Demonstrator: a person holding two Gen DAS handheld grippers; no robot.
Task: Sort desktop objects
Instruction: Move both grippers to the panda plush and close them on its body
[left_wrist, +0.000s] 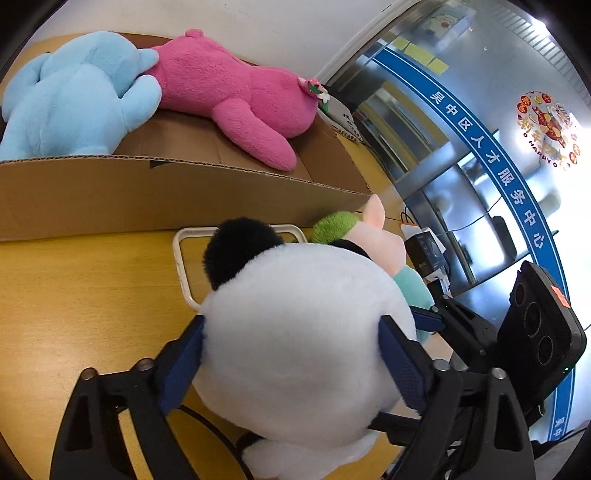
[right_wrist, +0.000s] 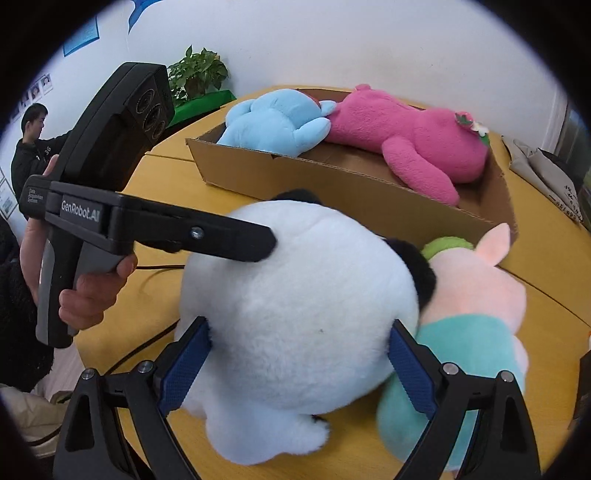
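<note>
The white panda toy (left_wrist: 295, 332) fills the lower centre of both views, on the yellow table (left_wrist: 92, 288). The left gripper (left_wrist: 291, 354) and right gripper (right_wrist: 299, 354) each stand wide around its head, blue pads apparently touching the fur, though a firm grip is unclear. Upper left, the cardboard box (left_wrist: 147, 192) holds a blue toy (left_wrist: 74, 96) and a pink toy (left_wrist: 236, 92).
</note>
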